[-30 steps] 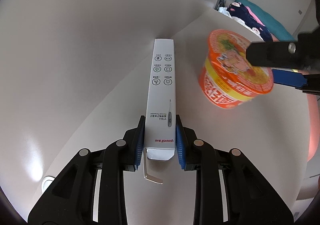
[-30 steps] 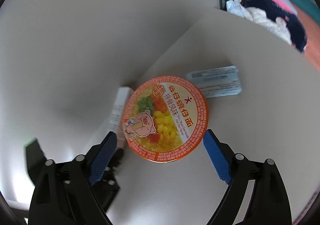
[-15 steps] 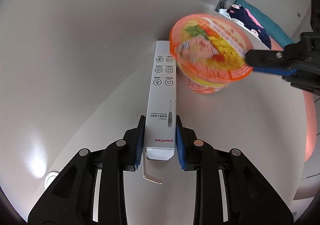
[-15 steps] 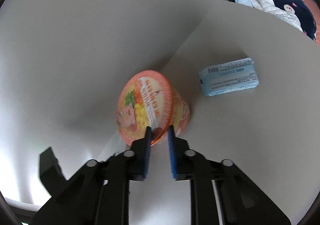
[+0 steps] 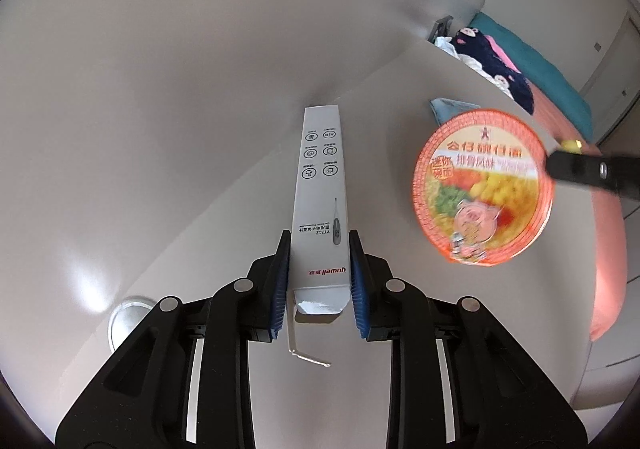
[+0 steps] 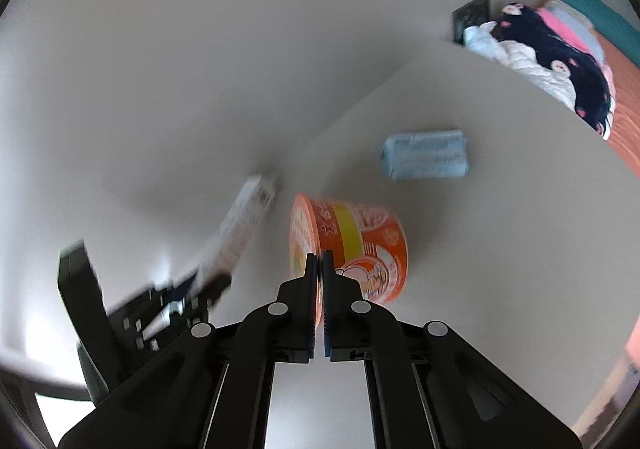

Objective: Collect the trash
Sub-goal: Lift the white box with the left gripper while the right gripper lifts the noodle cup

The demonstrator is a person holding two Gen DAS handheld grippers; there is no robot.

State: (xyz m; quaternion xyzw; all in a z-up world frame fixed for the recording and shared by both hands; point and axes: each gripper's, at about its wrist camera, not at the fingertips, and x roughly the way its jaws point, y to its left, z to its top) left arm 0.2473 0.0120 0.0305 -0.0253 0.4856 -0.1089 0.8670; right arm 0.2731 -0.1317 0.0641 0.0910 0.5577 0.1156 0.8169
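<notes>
A long white thermometer box (image 5: 320, 169) sticks forward out of my left gripper (image 5: 319, 245), which is shut on its near end above the table. The orange instant-noodle cup (image 6: 360, 249) hangs tipped on its side, lid facing left. My right gripper (image 6: 318, 261) is shut on the thin rim of that cup. In the left wrist view the cup (image 5: 480, 193) shows its printed lid, blurred, with a black finger of the right gripper (image 5: 592, 171) at its right edge. The box (image 6: 244, 221) and left gripper (image 6: 180, 301) appear blurred at the left of the right wrist view.
A light blue packet (image 6: 424, 155) lies flat on the beige table (image 6: 500, 249) beyond the cup. Dark and white bedding (image 6: 560, 61) is piled past the table's far right edge. A round silvery disc (image 5: 124, 317) lies on the floor to the left.
My right gripper went from wide around the upright cup to shut on its rim. The cup tipped onto its side and rose to the right. The left gripper kept still with the box.
</notes>
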